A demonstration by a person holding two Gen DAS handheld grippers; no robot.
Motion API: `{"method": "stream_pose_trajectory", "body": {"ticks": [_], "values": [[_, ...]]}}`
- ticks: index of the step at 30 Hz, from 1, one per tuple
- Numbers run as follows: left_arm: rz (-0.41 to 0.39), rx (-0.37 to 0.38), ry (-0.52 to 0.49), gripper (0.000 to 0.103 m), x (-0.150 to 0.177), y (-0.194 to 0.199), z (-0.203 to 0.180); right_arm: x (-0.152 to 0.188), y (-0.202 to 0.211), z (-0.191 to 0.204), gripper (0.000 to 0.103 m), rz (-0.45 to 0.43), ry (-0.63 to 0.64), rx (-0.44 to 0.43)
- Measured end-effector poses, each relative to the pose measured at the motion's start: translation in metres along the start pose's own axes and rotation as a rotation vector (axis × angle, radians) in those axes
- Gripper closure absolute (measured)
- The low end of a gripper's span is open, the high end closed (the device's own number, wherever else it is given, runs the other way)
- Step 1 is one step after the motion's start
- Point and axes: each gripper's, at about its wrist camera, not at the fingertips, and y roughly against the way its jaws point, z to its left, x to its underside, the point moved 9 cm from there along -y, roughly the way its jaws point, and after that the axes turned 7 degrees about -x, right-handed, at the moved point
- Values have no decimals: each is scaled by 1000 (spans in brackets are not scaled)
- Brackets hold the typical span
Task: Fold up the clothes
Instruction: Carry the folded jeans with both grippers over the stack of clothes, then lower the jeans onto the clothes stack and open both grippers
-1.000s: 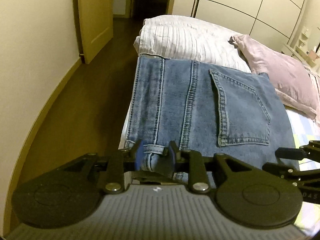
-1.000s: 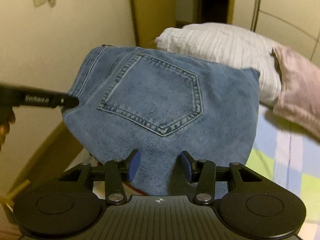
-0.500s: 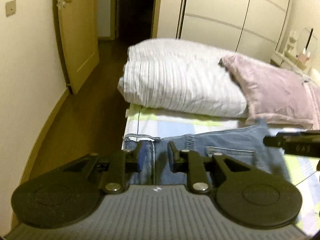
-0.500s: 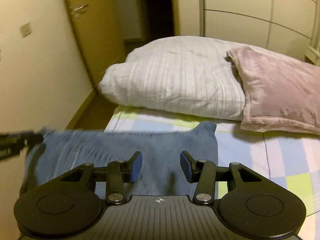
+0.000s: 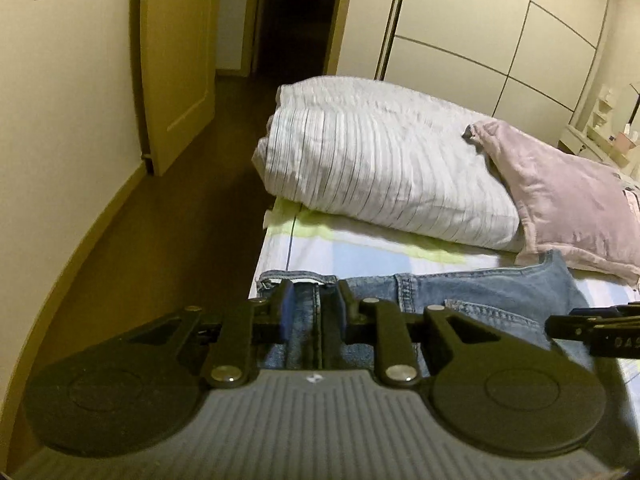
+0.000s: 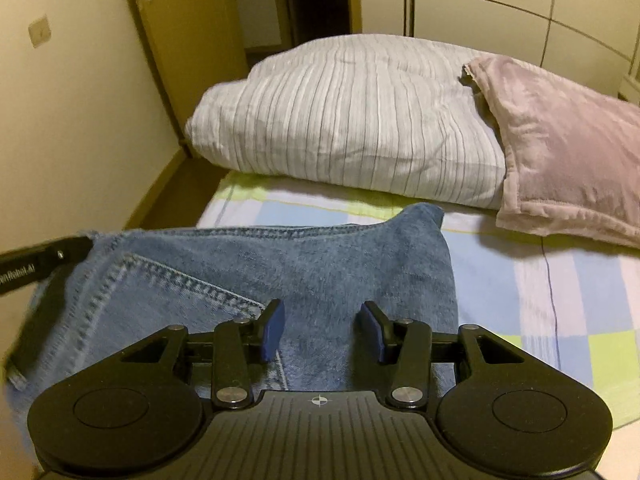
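The jeans (image 5: 472, 300) are blue denim, folded into a broad flat pad with a stitched back pocket and orange-thread seams showing; in the right wrist view their nap looks soft and slightly blurred. They lie on the checked sheet of the bed (image 6: 560, 280), near its left edge, just short of the striped white pillow (image 5: 380, 168) and the pink pillow (image 5: 572, 196).

The left gripper (image 5: 312, 312) has its jaws narrowly set, clenched on the seamed waistband edge of the jeans. The right gripper (image 6: 320, 330) stands with its jaws released and wide apart, the denim spreading beneath and between them without the pads pressing it.
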Motion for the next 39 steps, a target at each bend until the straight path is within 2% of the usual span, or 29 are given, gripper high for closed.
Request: {"method": "stream_pose_trajectory", "body": {"ticks": [3, 6, 9, 12, 16, 20, 22, 25, 28, 36, 39], "values": [[-23, -1, -12, 85, 3, 35, -2, 8, 29, 11, 57, -26, 55, -58], [-18, 3, -45, 85, 24, 71, -8, 29, 60, 26, 57, -23, 129, -105], [38, 2, -60, 85, 59, 87, -12, 62, 66, 34, 57, 33, 175, -118], [70, -45, -84, 85, 86, 81, -14, 93, 60, 39, 57, 107, 201, -127], [89, -87, -45, 87, 90, 79, -12, 102, 56, 45, 57, 114, 252, -121], [107, -129, -35, 86, 81, 100, -20, 97, 74, 44, 57, 105, 200, -131], [127, -155, -1, 77, 78, 114, -23, 97, 85, 41, 57, 98, 166, -132], [137, -166, 50, 70, 78, 139, -32, 98, 102, 37, 57, 107, 118, -138], [141, -168, 57, 63, 80, 166, -44, 99, 118, 35, 57, 121, 78, -149], [111, -222, 38, 46, 82, 232, -74, 121, 174, 34, 57, 96, 126, -113], [88, -254, 24, 45, 87, 262, -85, 134, 199, 30, 57, 79, 132, -103]]}}
